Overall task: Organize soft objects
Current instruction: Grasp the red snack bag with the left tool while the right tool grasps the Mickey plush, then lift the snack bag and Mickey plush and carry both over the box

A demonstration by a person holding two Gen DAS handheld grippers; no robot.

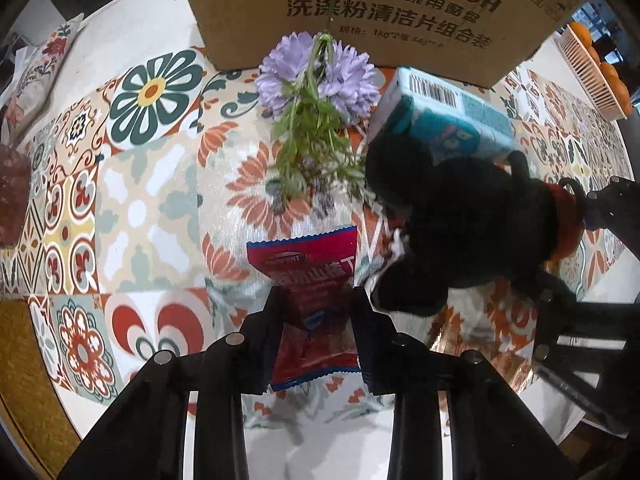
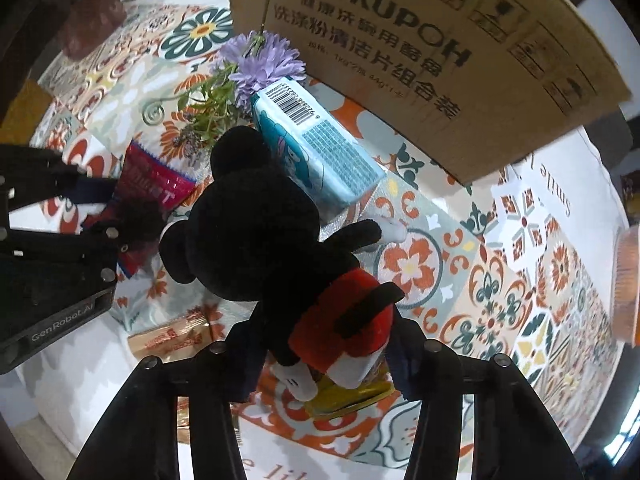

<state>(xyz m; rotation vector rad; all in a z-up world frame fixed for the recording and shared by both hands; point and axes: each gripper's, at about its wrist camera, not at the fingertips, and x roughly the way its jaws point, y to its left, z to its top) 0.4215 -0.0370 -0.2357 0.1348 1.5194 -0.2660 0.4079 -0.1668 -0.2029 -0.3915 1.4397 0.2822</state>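
Note:
My left gripper (image 1: 316,300) is shut on a red snack packet (image 1: 316,312), held above the patterned tablecloth (image 1: 152,208). My right gripper (image 2: 320,344) is shut on a black Mickey plush toy (image 2: 260,232) around its red shorts. The plush also shows at the right of the left wrist view (image 1: 460,216). A purple artificial flower (image 1: 316,76) and a blue tissue pack (image 1: 444,120) lie in front of a cardboard box (image 1: 380,8). In the right wrist view the flower (image 2: 260,60), tissue pack (image 2: 320,144), box (image 2: 440,48) and red packet (image 2: 152,184) show too.
A floral cushion (image 1: 40,68) lies at the far left. A basket of oranges (image 1: 596,64) stands at the far right. A brown wrapped snack (image 2: 168,340) and a yellow packet (image 2: 352,396) lie under the plush. The left gripper's body (image 2: 52,248) is close on the left.

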